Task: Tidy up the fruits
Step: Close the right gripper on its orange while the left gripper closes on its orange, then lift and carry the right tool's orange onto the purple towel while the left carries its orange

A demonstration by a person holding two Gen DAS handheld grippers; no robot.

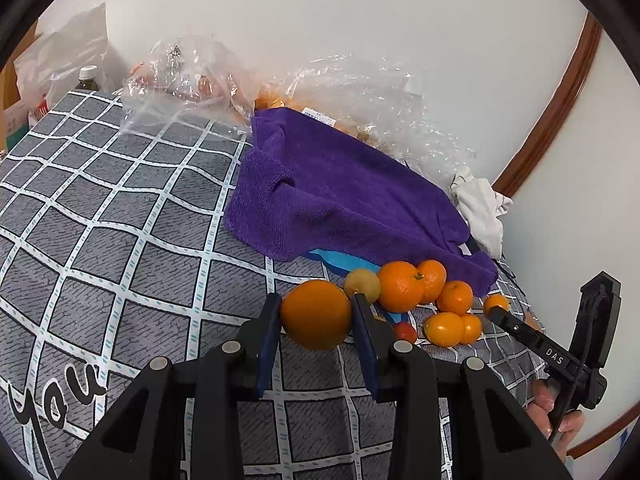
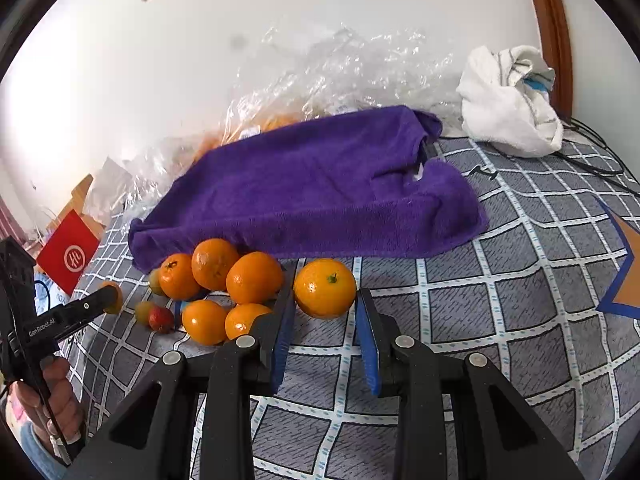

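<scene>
In the left wrist view my left gripper (image 1: 316, 300) is shut on a large orange (image 1: 316, 316), both blue pads pressing its sides just above the checked cloth (image 1: 120, 240). In the right wrist view my right gripper (image 2: 326, 292) is shut on a smaller orange (image 2: 325, 288) by the fingertips. Between the two grippers lies a heap of several oranges (image 2: 224, 276) with a yellow-green fruit (image 1: 363, 285) and a small red fruit (image 2: 161, 319). The heap sits against a purple towel (image 2: 312, 184). The left gripper with its orange (image 2: 112, 298) also shows at the left edge there.
Crumpled clear plastic bags (image 1: 180, 80) with more fruit lie behind the towel by the wall. A white cloth (image 2: 508, 100) and a black cable (image 2: 592, 160) are at the far right. A red card (image 2: 68, 258) and a bottle (image 1: 87, 78) stand at the left.
</scene>
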